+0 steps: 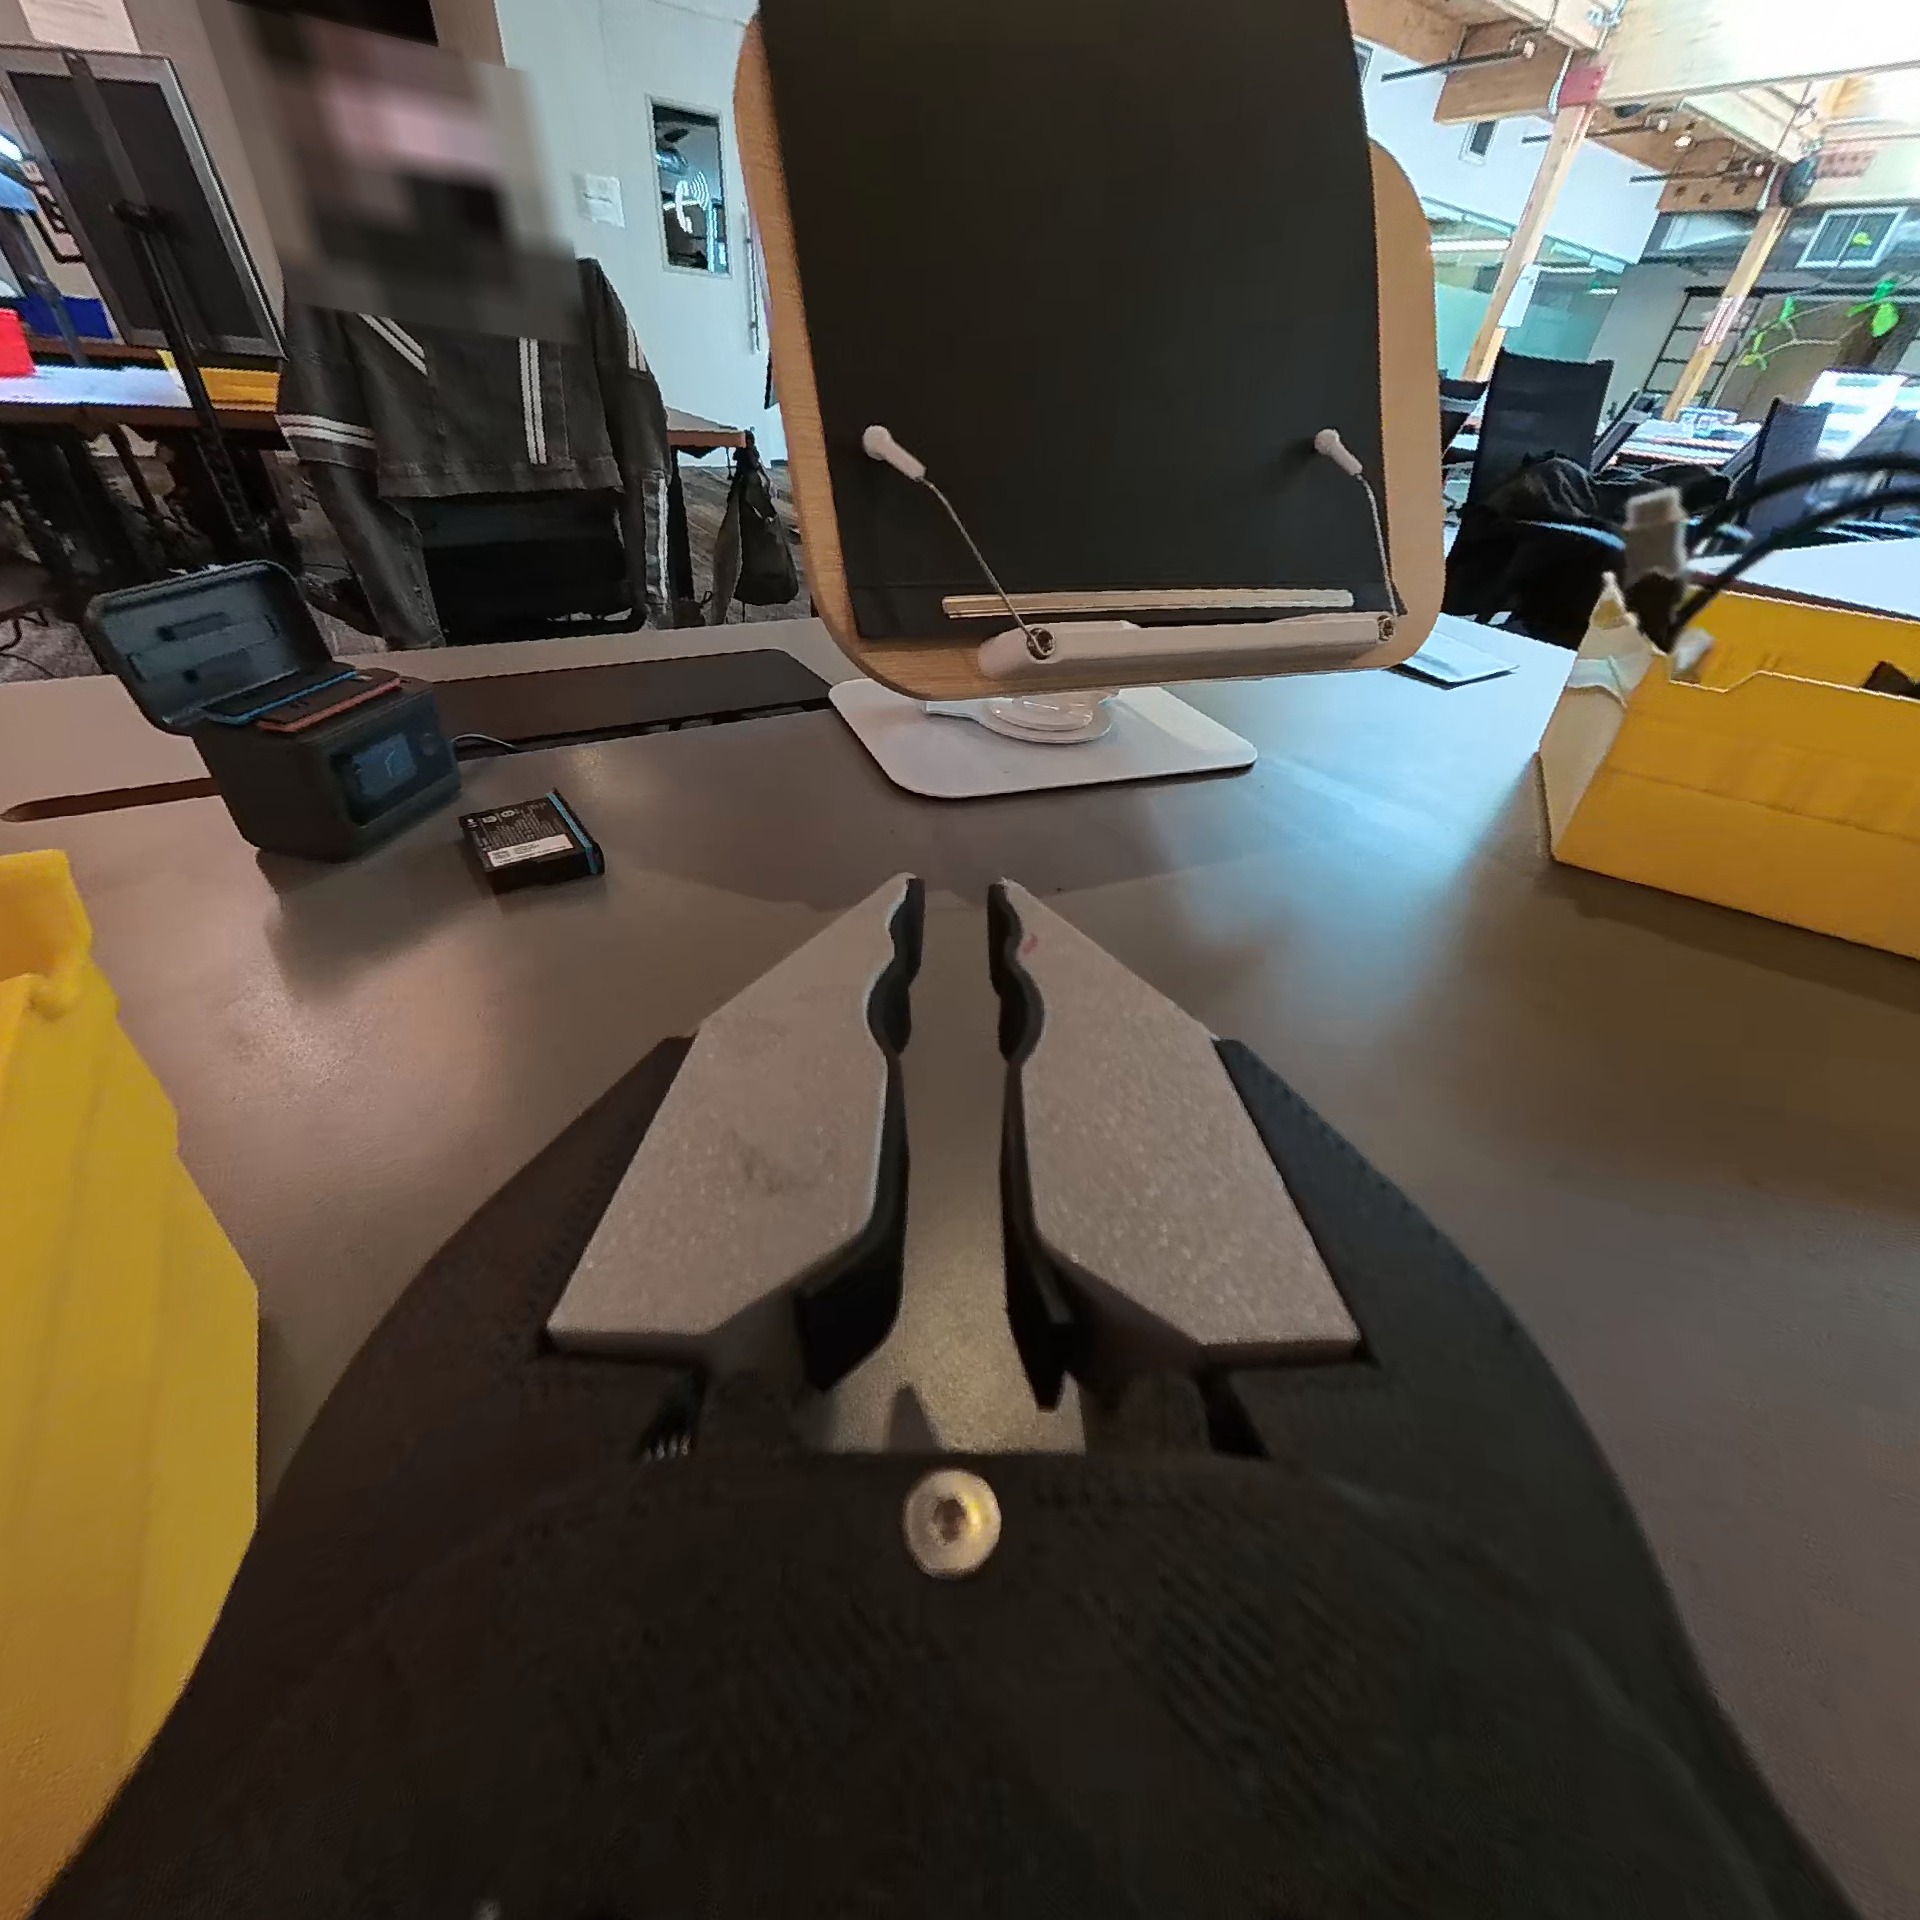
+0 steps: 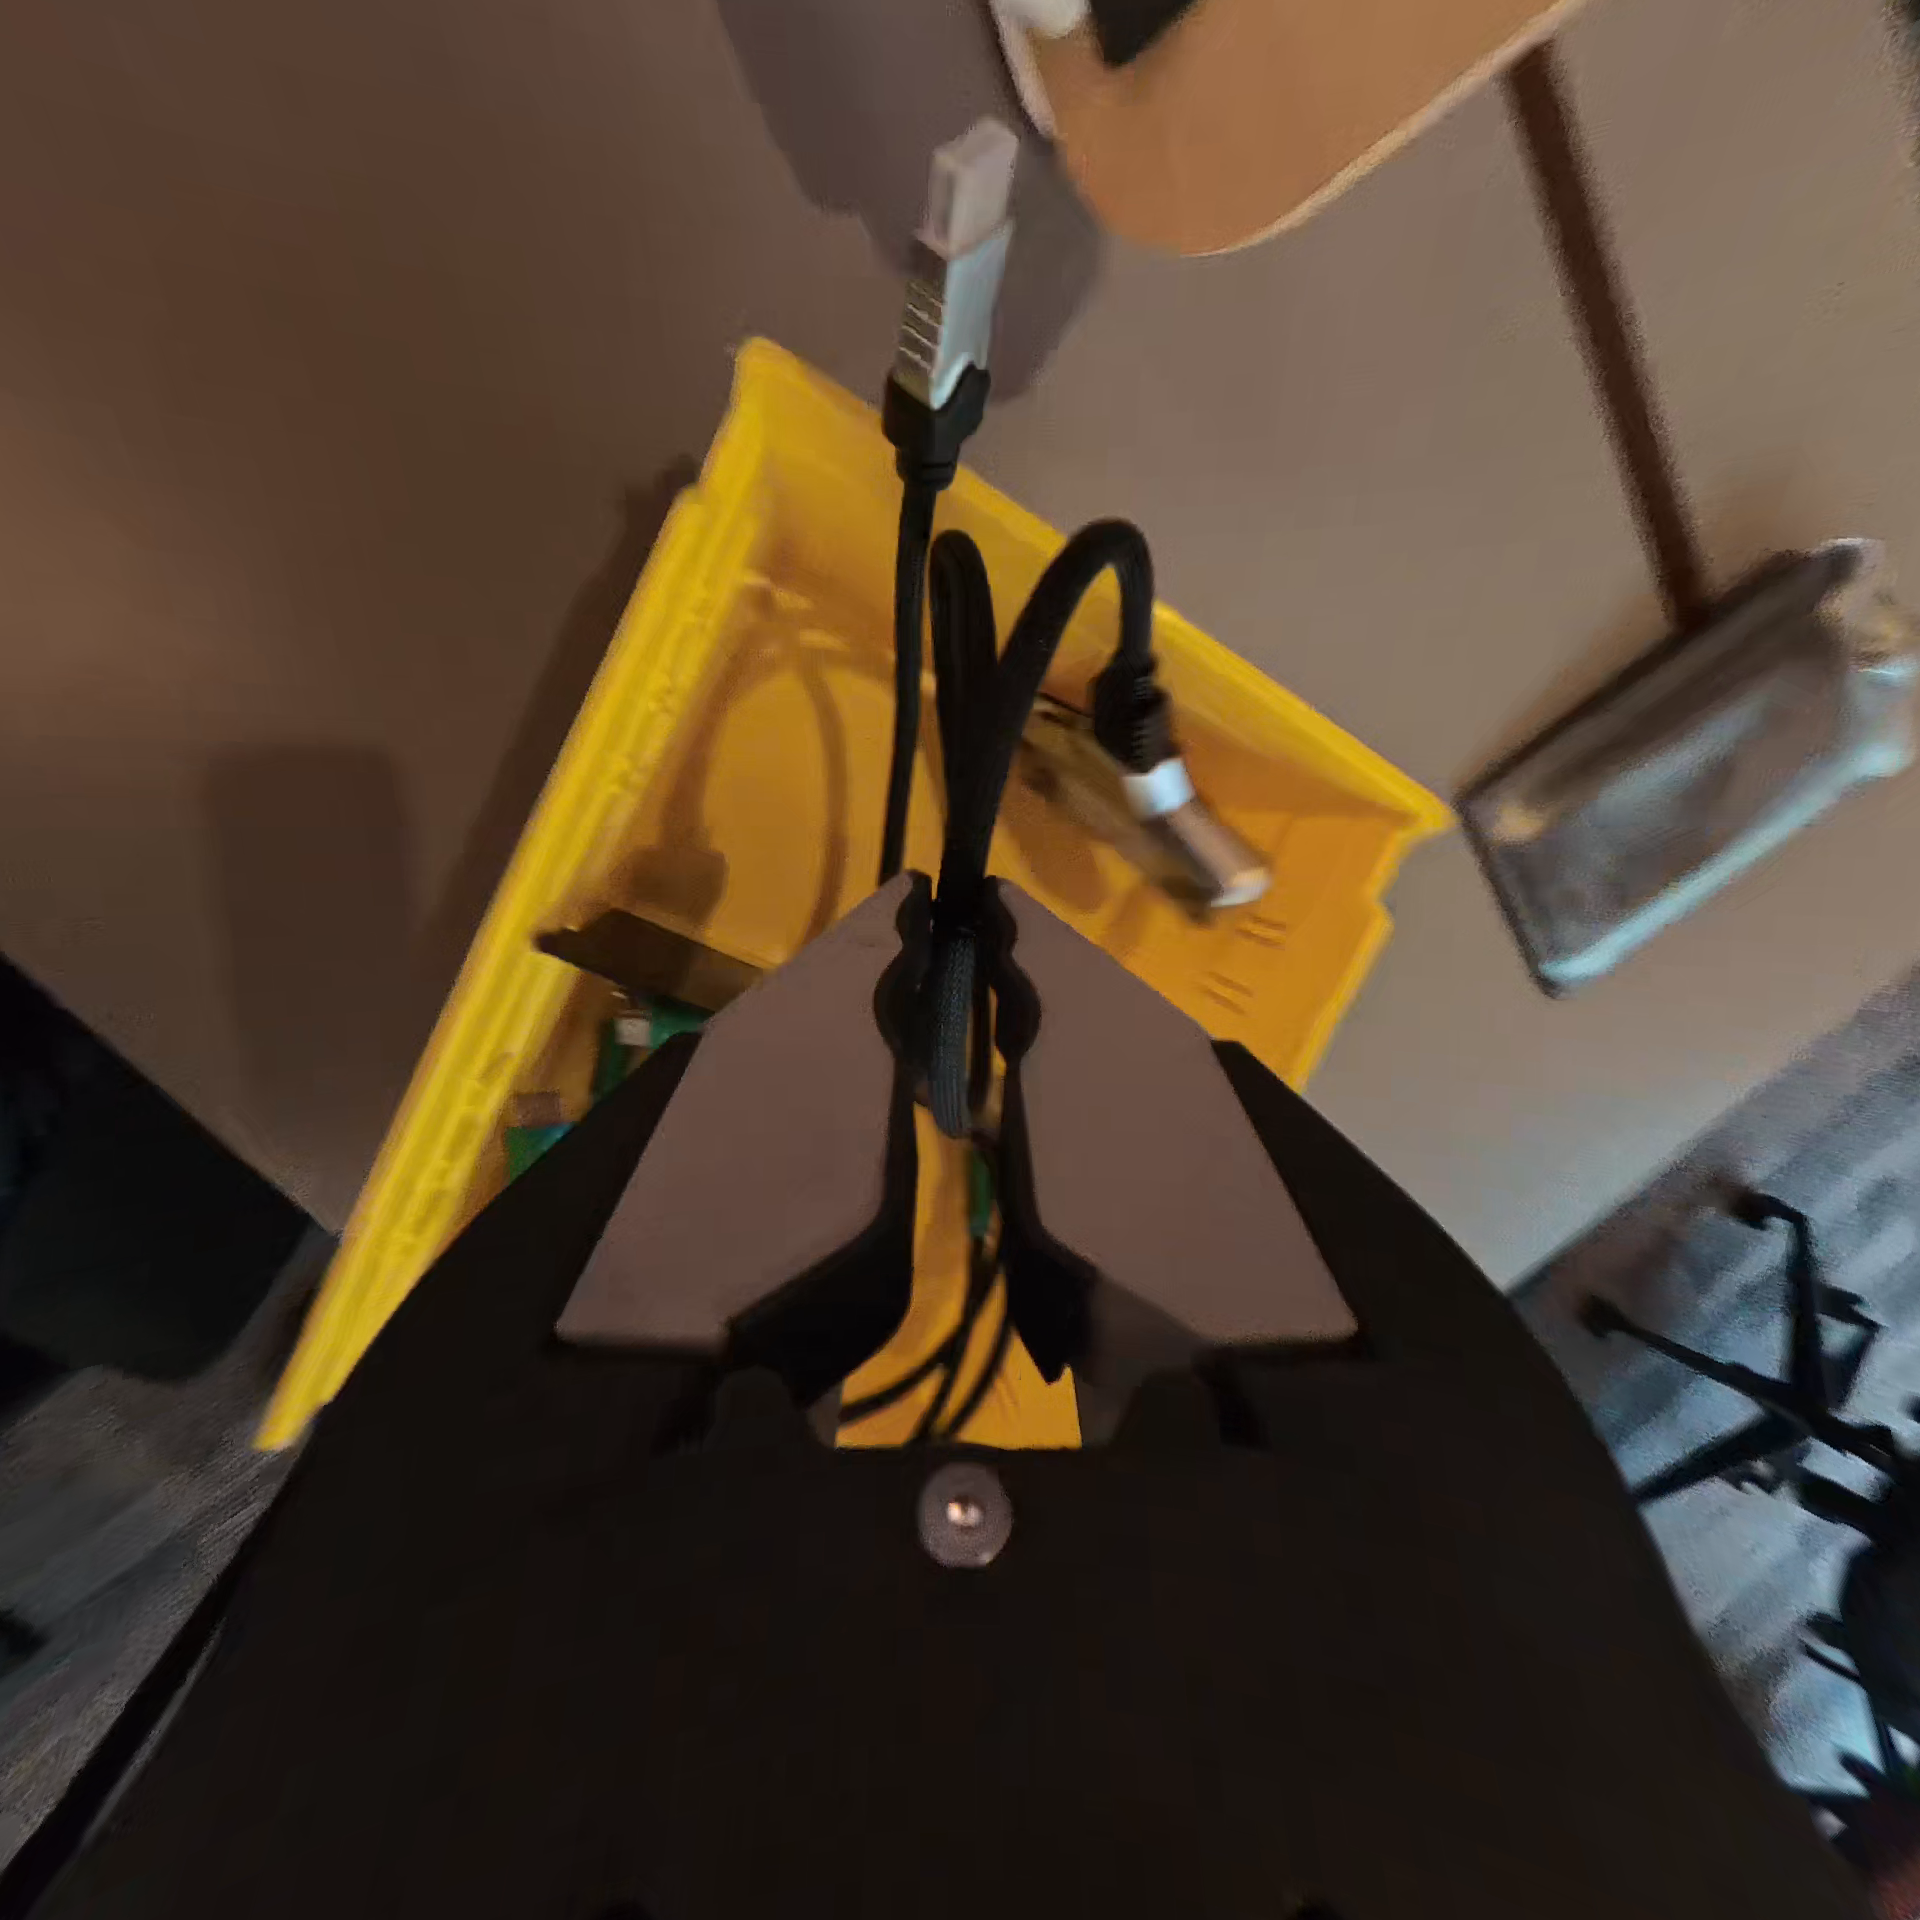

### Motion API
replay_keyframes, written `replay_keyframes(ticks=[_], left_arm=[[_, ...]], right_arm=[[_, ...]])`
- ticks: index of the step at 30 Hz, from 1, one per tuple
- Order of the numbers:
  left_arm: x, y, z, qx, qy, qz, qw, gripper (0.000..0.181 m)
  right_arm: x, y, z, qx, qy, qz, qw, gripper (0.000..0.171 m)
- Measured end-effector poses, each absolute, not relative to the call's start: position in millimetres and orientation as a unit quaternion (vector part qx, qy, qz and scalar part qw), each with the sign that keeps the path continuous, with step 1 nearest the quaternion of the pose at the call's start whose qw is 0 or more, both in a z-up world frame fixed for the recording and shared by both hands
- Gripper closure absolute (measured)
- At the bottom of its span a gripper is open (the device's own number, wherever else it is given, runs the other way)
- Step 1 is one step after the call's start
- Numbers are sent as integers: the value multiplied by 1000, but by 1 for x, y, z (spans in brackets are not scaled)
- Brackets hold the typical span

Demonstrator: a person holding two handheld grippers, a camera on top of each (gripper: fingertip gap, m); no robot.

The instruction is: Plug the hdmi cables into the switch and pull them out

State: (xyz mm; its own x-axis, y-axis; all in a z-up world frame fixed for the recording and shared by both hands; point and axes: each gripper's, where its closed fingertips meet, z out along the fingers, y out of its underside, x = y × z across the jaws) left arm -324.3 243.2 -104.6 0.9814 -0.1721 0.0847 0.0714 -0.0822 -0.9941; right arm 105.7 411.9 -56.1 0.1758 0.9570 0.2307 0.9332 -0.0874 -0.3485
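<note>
The left gripper (image 1: 954, 894) sits low over the grey worktop (image 1: 1299, 1039) at the centre of the left wrist view, its grey jaws a little apart with nothing between them. Beyond it, at the upper centre of the frame, stands a black panel on a wooden-edged stand with a white base (image 1: 1081, 343). At the left edge a dark open case with a small screen (image 1: 301, 738) rests on the worktop, and a small black battery with a blue edge (image 1: 532, 842) lies just beside it. A yellow plastic bin (image 1: 1756, 769) occupies the right edge, with black cables rising above it.

In the right wrist view, which is blurred, the right gripper (image 2: 954, 894) looks down from above, its jaws clamped on a bundle of black braided HDMI cables (image 2: 951, 727) at the frame's centre. One silver-and-black connector (image 2: 951, 301) points toward the upper centre; a second silver connector (image 2: 1184, 831) hangs to the right of centre. Below the cables lies the open yellow plastic bin (image 2: 675, 790), with a green board (image 2: 634, 1039) partly visible inside it at lower left. A grey rectangular device (image 2: 1683, 769) lies on the worktop at the right edge, apart from the bin.
</note>
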Motion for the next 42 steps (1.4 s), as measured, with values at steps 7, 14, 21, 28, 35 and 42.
replay_keyframes(ticks=[7,14,21,28,35,42], left_arm=[[-326,243,-104,-729,30,-97,677,172],[-322,243,-105,-731,37,-97,674,172],[-317,244,-107,-736,50,-96,669,171],[-313,244,-108,-736,64,-95,667,167],[-284,241,-102,-712,134,-102,681,156],[-281,235,-96,-692,145,-95,701,159]], right_arm=[[74,369,-142,-745,-666,29,16,160],[76,373,-128,-765,-642,53,17,160],[69,385,-49,-766,-609,107,176,149],[37,353,-20,-737,-603,135,274,120],[-45,219,-52,-626,-661,268,315,107],[-149,230,-130,-621,-617,316,364,107]])
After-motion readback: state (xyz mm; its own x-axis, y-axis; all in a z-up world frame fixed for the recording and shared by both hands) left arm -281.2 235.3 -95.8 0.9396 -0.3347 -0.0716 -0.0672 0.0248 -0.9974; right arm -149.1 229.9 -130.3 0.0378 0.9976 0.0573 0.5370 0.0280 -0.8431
